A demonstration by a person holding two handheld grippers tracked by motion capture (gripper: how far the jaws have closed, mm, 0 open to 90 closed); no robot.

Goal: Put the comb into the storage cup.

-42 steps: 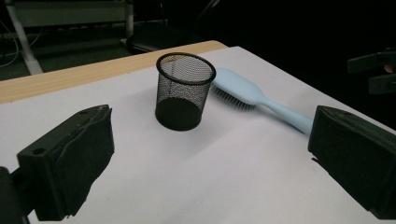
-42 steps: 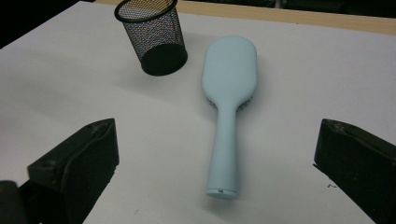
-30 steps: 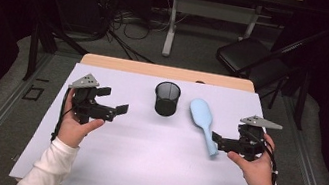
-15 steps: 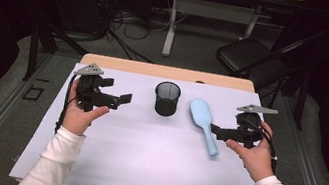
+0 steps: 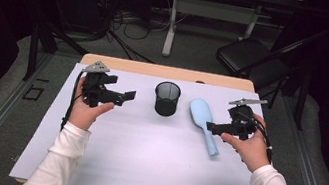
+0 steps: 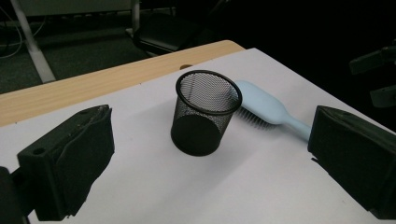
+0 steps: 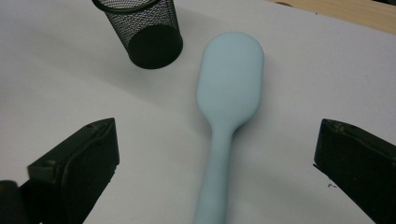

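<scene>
Now — one brush [image 5: 204,124], one mesh cup [image 5: 167,98], two tools — left tool [image 5: 123,97], right tool [image 5: 212,128]

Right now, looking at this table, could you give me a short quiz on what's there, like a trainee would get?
1. True or false: the light blue hairbrush lies with its bristles down on the white table cover.
2. Which does the right gripper hover over? A) the brush's handle B) the black mesh pen cup C) the folding chair
3. Fill in: the mesh cup stands ____ and holds nothing.

Key:
1. True; the left gripper view shows bristles under the head.
2. A; its jaws stand wide apart on either side of the handle.
3. Upright. The left gripper points at it, open too.
</scene>
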